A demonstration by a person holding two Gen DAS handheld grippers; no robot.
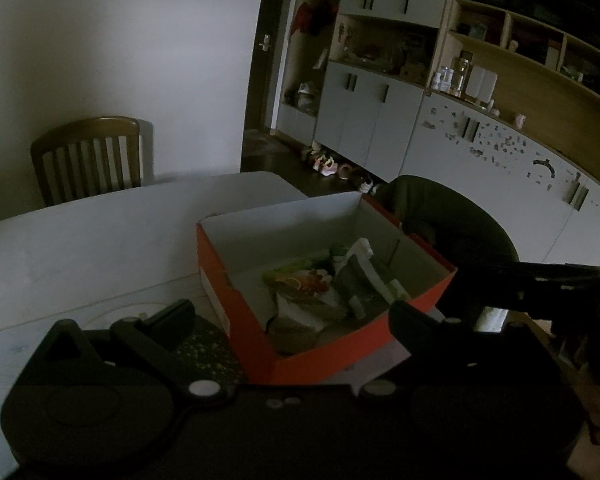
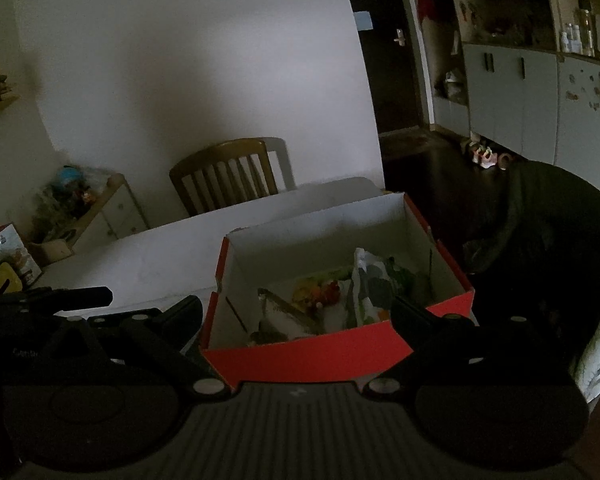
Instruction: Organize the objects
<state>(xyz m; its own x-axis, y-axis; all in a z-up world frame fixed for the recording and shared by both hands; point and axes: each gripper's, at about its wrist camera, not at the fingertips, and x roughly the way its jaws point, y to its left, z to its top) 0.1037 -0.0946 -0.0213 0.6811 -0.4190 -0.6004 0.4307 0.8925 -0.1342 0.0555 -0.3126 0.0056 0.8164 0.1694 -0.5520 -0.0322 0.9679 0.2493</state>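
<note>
Dead ahead of both tongs, between the spread fingers: red box (image 2: pixel 340 356) on the table (image 1: pixel 80 240), packets (image 2: pixel 364 296) piled inside toward its right wall. Left gripper (image 1: pixel 292 320) and right gripper (image 2: pixel 296 320) both wide apart, pinching nothing, hovering at the near wall. Probably best: pull back clear of the rim, avoid nudging the box, go for the next loose item.

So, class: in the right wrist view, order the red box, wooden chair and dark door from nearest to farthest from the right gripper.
1. Red box, on the table directly ahead of the right gripper.
2. Wooden chair, behind the table.
3. Dark door, far upper right.
</note>
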